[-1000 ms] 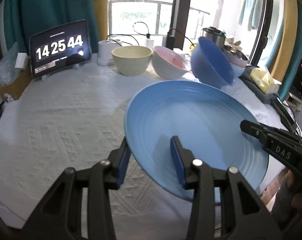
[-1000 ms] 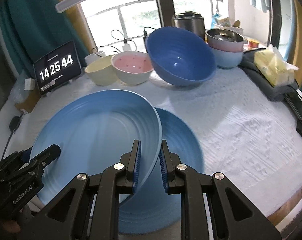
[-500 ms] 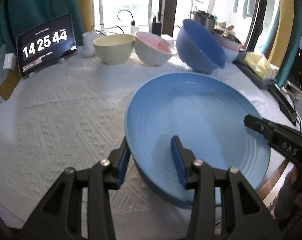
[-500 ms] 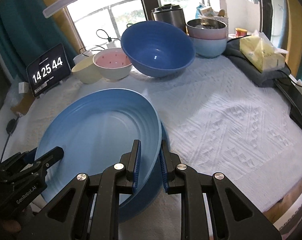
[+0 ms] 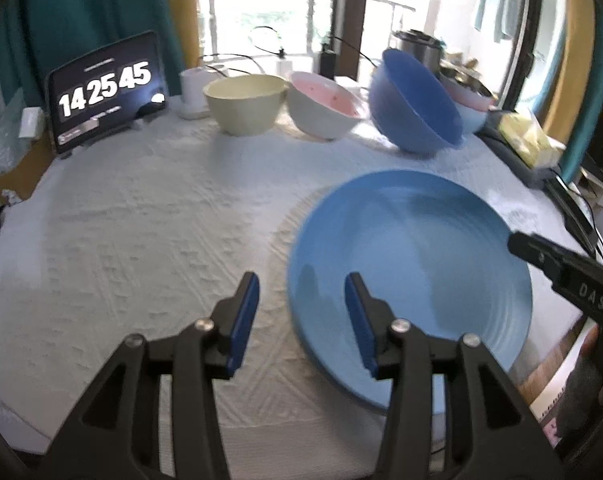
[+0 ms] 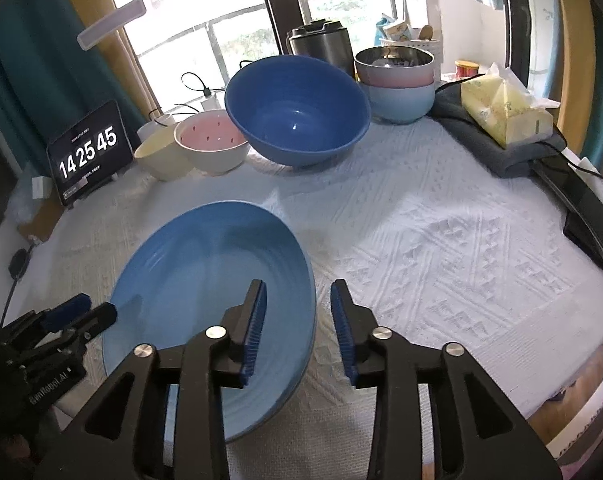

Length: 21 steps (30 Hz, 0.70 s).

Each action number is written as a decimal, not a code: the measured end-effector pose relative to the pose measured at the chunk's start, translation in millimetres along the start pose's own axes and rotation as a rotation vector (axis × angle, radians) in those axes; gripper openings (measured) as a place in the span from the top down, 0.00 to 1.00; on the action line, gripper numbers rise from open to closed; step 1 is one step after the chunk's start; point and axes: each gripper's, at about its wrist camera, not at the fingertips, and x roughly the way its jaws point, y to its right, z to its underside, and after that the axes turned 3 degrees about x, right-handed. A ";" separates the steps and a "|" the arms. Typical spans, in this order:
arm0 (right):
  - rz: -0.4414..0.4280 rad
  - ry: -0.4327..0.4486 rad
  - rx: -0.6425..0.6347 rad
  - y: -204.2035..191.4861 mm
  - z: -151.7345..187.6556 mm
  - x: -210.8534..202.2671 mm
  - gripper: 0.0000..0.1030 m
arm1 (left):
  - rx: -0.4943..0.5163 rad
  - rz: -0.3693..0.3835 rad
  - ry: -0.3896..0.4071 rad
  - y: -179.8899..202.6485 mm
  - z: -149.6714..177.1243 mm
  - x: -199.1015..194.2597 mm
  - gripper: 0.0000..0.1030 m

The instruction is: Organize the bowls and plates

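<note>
The blue plate (image 6: 205, 280) at lower left looks smooth and softly glossy, with faint concentric ridges. Beneath it the white tablecloth (image 6: 441, 248) is matt woven cloth, embossed in rough raised patterns. At upper centre, the dark blue bowl (image 6: 297, 120) shines like glazed ceramic

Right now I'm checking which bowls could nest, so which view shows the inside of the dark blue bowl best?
The right wrist view: the dark blue bowl tilts toward that camera, so its whole inside and bottom show. In the left wrist view the same bowl shows mostly its outer wall, its opening facing away to the right, the inside hidden.
</note>
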 end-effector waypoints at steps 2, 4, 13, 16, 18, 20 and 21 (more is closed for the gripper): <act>0.010 -0.010 0.007 3.1 1.3 3.6 0.62 | -0.017 -0.018 -0.002 -7.7 0.1 1.8 0.55; 0.014 -0.023 0.019 6.6 3.3 8.4 0.58 | -0.030 -0.027 -0.021 -14.0 1.7 8.0 0.55; -0.001 -0.080 0.068 16.1 11.4 25.6 0.55 | -0.016 -0.013 -0.076 -9.7 8.0 25.2 0.55; -0.022 -0.088 0.076 16.3 12.3 27.6 0.55 | -0.008 -0.001 -0.103 -6.4 10.5 33.3 0.55; -0.039 -0.089 0.086 16.7 12.9 28.9 0.55 | 0.000 0.020 -0.106 -3.9 11.3 34.8 0.55; -0.055 -0.088 0.095 16.3 13.9 30.6 0.55 | 0.003 0.044 -0.096 -1.8 12.6 35.8 0.55; -0.059 -0.088 0.098 15.8 14.2 31.0 0.55 | 0.004 0.049 -0.092 -0.9 12.9 35.9 0.55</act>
